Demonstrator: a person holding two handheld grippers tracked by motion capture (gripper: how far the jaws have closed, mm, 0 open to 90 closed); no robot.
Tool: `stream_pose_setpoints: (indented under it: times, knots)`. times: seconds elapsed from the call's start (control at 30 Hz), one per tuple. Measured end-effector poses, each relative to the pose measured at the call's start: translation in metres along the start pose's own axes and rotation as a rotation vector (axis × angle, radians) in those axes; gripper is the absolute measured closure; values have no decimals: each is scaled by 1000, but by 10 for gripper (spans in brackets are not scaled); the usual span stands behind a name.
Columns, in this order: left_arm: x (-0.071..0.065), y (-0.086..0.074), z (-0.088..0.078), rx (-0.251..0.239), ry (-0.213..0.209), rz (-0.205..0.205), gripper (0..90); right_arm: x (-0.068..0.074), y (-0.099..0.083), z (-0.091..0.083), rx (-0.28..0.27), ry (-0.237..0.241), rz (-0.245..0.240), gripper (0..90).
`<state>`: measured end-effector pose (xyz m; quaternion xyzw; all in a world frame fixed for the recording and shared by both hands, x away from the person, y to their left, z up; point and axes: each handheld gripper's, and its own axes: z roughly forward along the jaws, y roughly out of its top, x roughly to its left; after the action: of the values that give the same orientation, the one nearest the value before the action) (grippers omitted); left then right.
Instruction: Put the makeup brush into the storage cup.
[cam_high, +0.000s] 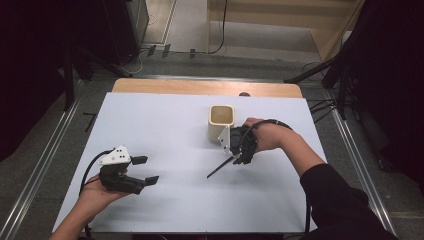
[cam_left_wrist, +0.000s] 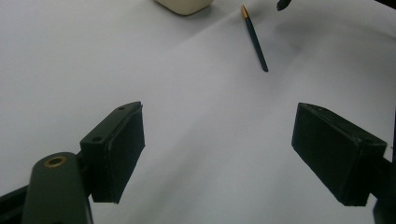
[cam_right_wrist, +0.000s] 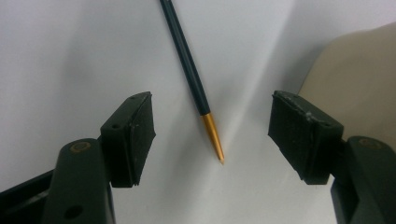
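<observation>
A dark pen (cam_high: 220, 168) (cam_left_wrist: 255, 39) (cam_right_wrist: 189, 65) with a gold tip lies flat on the white table (cam_high: 165, 130). My right gripper (cam_high: 239, 159) (cam_right_wrist: 212, 135) hovers over its gold-tipped end, jaws open on either side of the tip and not touching it. Just behind that stands a cream square cup (cam_high: 221, 123) (cam_right_wrist: 350, 79) (cam_left_wrist: 184, 5), upright and seemingly empty. My left gripper (cam_high: 144, 170) (cam_left_wrist: 217, 154) rests at the front left of the table, open, with bare table between its jaws.
A wooden strip (cam_high: 205, 88) borders the table's far edge. Metal rails (cam_high: 350, 145) run along both sides on the floor, with dark stands and cables beyond.
</observation>
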<state>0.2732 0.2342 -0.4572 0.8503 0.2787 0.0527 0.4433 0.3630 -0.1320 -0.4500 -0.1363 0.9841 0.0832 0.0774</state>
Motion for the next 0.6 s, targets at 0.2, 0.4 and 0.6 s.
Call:
stream_pose_setpoints:
  times: [0.2,0.4,0.6]
  knots:
    - [0,0,0,2,1,0,179,0,-1,9,17,21,-19,345]
    - [0,0,0,1,1,-1,179,-1,0,16,31,33,-37,427]
    - [0,0,0,2,-1,1,179,-2,-1,22,44,40,-48,527]
